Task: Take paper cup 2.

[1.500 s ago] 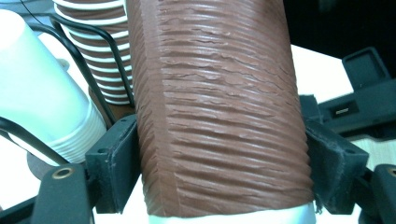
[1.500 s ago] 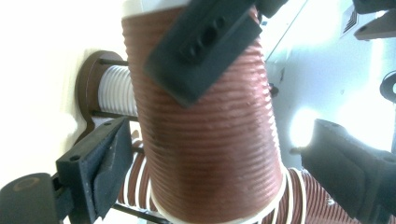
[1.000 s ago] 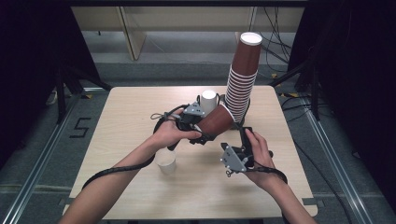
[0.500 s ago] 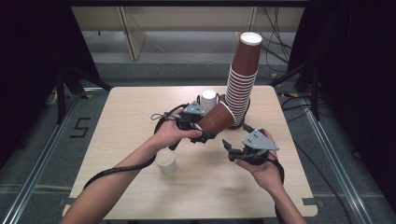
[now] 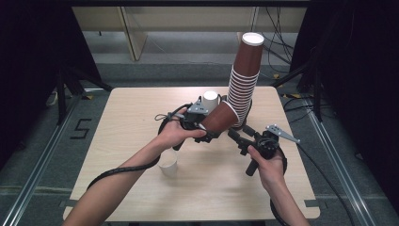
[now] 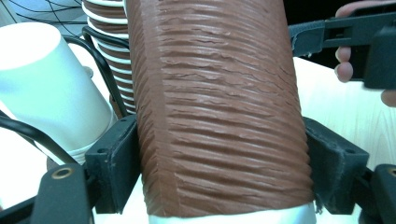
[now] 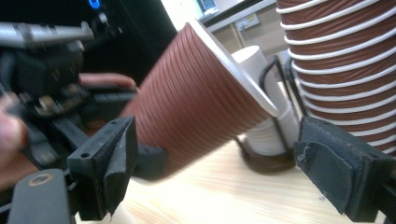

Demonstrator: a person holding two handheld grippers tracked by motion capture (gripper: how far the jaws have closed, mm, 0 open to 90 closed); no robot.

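We see the left gripper (image 5: 210, 133) clamped on a ribbed brown paper cup (image 5: 220, 117), tilted above the pale wooden table (image 5: 131, 117) beside the tall brown cup stack (image 5: 242, 84) — the right gripper (image 5: 236, 137) gapes empty, nearby.

Tilted brown cup (image 5: 219, 118) in left gripper (image 5: 205, 133) (beside stack (image 5: 243, 84))

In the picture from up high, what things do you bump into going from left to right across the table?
Small white cup standing alone → left gripper clamped on a tilted brown ribbed cup → tall leaning stack of brown cups → right gripper, jaws apart.
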